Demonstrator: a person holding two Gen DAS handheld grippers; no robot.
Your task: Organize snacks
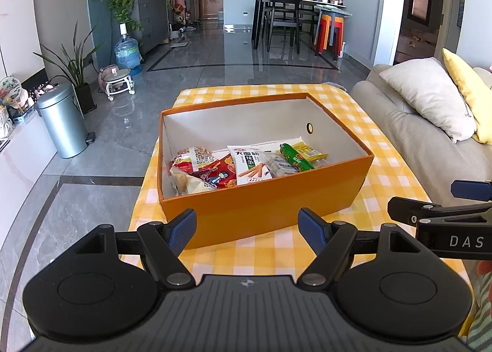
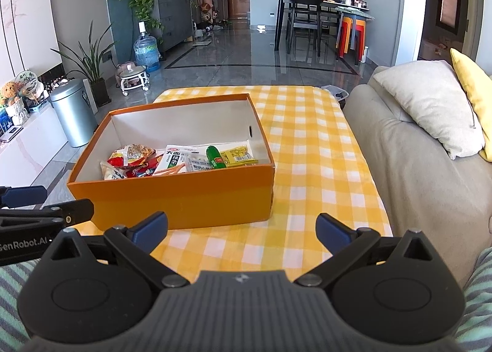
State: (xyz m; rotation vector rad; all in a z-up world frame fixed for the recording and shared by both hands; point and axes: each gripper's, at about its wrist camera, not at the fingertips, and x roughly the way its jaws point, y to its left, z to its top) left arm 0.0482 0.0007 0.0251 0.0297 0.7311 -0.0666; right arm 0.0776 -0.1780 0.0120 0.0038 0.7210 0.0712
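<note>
Left hand-held gripper (image 1: pixel 247 230), bottom centre of left wrist view: blue-padded fingers apart, empty, just short of open orange cardboard box (image 1: pixel 270 207). Box on yellow-checked cloth-covered bench (image 1: pixel 276 259), frame centre; assorted foil and plastic snack packets (image 1: pixel 246 163) piled inside. Right hand-held gripper (image 2: pixel 241 230), bottom centre of right wrist view: fingers apart, empty, over bench, right of box.

- "DAS" — white letters on the right hand-held gripper (image 1: pixel 470 195), at the right edge of the left wrist view.
- "SenRobot.AI" — on the left hand-held gripper (image 2: pixel 24 201), at the left edge of the right wrist view.
- "大面筋" and "辣条" on the white snack packet (image 1: pixel 249 166) in the orange box (image 1: pixel 267 207).
</note>
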